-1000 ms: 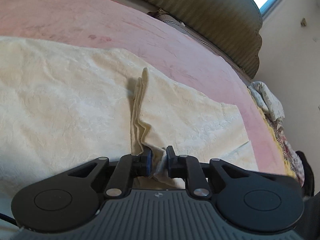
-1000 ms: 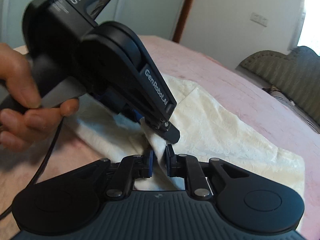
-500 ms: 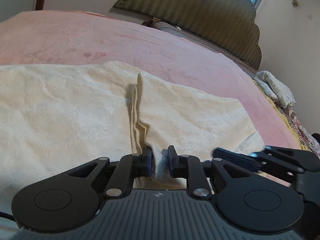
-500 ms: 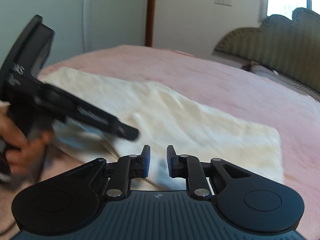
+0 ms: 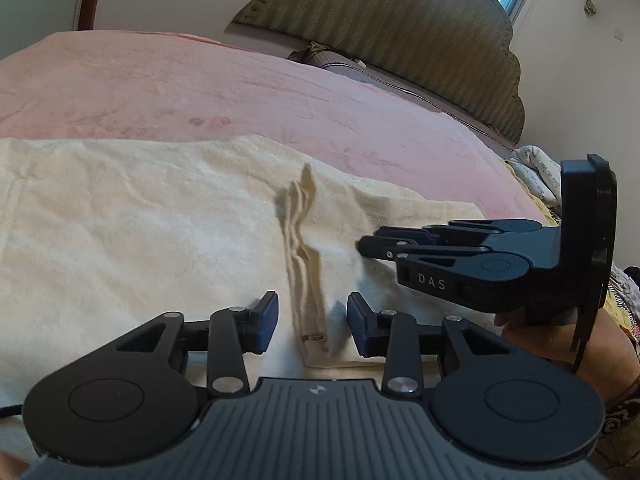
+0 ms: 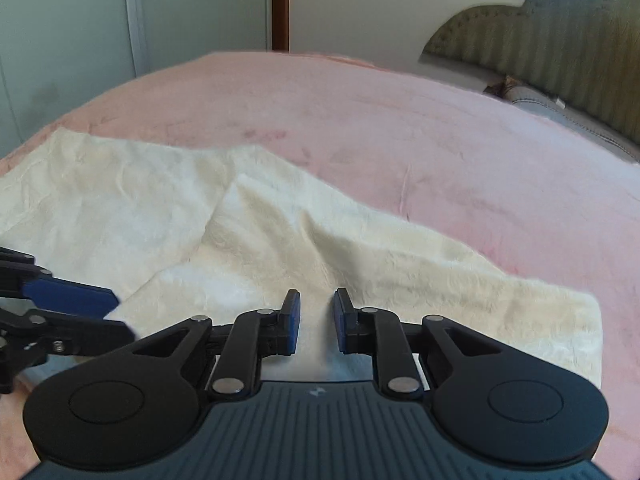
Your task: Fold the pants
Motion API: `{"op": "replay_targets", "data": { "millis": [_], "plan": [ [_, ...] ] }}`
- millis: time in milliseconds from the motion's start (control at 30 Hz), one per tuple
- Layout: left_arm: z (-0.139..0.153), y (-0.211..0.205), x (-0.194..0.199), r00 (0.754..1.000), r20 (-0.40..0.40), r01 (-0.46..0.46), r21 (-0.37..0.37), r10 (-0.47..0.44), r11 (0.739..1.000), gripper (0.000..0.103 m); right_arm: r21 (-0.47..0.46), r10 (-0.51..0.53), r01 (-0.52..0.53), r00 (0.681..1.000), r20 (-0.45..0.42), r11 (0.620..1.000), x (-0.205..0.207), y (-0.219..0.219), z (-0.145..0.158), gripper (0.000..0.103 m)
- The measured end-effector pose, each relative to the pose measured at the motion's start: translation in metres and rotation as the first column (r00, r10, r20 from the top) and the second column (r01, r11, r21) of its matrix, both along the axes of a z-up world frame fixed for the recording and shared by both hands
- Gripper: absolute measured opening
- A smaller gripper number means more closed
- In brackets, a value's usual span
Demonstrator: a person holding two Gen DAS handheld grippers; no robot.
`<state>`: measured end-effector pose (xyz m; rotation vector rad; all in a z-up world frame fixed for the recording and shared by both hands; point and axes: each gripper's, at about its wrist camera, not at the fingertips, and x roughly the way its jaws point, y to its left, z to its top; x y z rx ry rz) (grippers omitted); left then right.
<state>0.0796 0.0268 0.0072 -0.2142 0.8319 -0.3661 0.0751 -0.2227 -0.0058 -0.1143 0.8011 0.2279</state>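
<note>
The bed (image 5: 280, 92) is covered across its whole visible top by a pink blanket (image 6: 400, 128), faintly patterned and lightly creased. The cream pants (image 5: 140, 232) lie directly on the blanket along the near side, spread mostly flat, with one narrow ridge of cloth (image 5: 302, 248) standing up from the surface. At the far end stands a padded olive headboard (image 5: 400, 16) with a scalloped top edge.

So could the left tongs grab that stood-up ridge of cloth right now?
Probably yes. The left tongs are open, and the raised ridge of the pants stands right between the two fingers with nothing blocking it. The right tongs hover off to the side, apart from the ridge.
</note>
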Motion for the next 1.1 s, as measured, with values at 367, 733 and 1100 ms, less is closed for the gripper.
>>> {"op": "replay_targets", "data": {
  "millis": [367,733,1100],
  "plan": [
    [0.014,0.049,-0.009,0.978,0.124,-0.196,0.235,0.17,0.952,0.068,-0.104,0.042,-0.035,0.997,0.064,0.994,-0.022,0.045,0.002,0.046],
    [0.015,0.116,-0.025,0.94,0.128,-0.338,0.238,0.315,0.911,0.077,-0.068,0.082,-0.069,0.974,0.212,0.995,-0.039,0.1,0.042,0.055],
    [0.037,0.179,-0.056,0.831,0.268,-0.553,0.306,0.488,0.775,0.092,-0.311,0.503,-0.431,0.84,0.206,0.847,-0.087,0.231,0.028,0.07]
  ]
}}
